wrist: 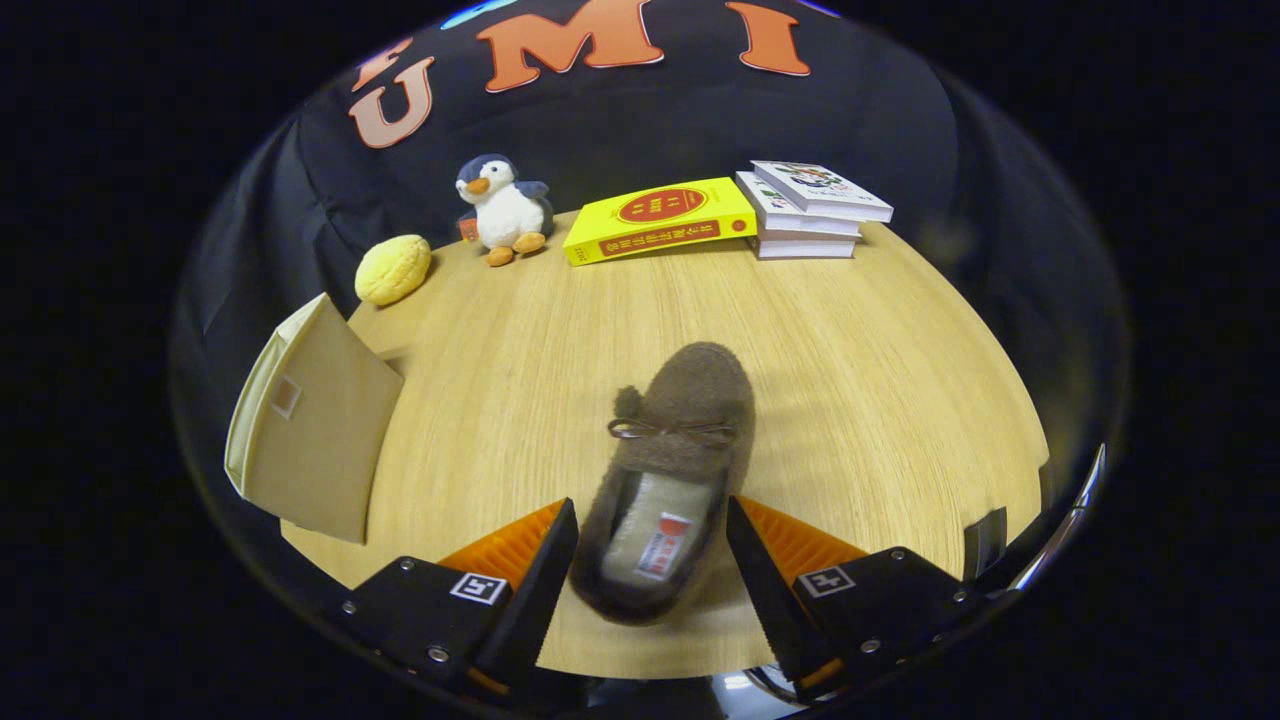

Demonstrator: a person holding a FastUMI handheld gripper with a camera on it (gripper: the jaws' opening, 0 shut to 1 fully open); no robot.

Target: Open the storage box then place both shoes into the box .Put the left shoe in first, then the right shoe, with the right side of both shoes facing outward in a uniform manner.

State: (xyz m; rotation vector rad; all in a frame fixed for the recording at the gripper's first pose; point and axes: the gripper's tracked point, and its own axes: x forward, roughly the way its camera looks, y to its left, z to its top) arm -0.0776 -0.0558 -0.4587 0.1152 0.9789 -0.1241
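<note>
Gripper view, fingers (pixel 652 530) open astride shoe (pixel 668 480)

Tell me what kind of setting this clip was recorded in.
Likely a staged tabletop booth, not a lived-in room: a wooden table backed by black cloth, with props along its far edge, a plush penguin and stacked books. The open gripper straddles a brown slipper.

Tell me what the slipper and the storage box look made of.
Slipper, lying between the open tongs: brown fuzzy fleece by its nubby, matte surface, with a paler plush lining. Storage box beside the table's edge: probably beige fabric over stiff panels, flat and matte.
</note>
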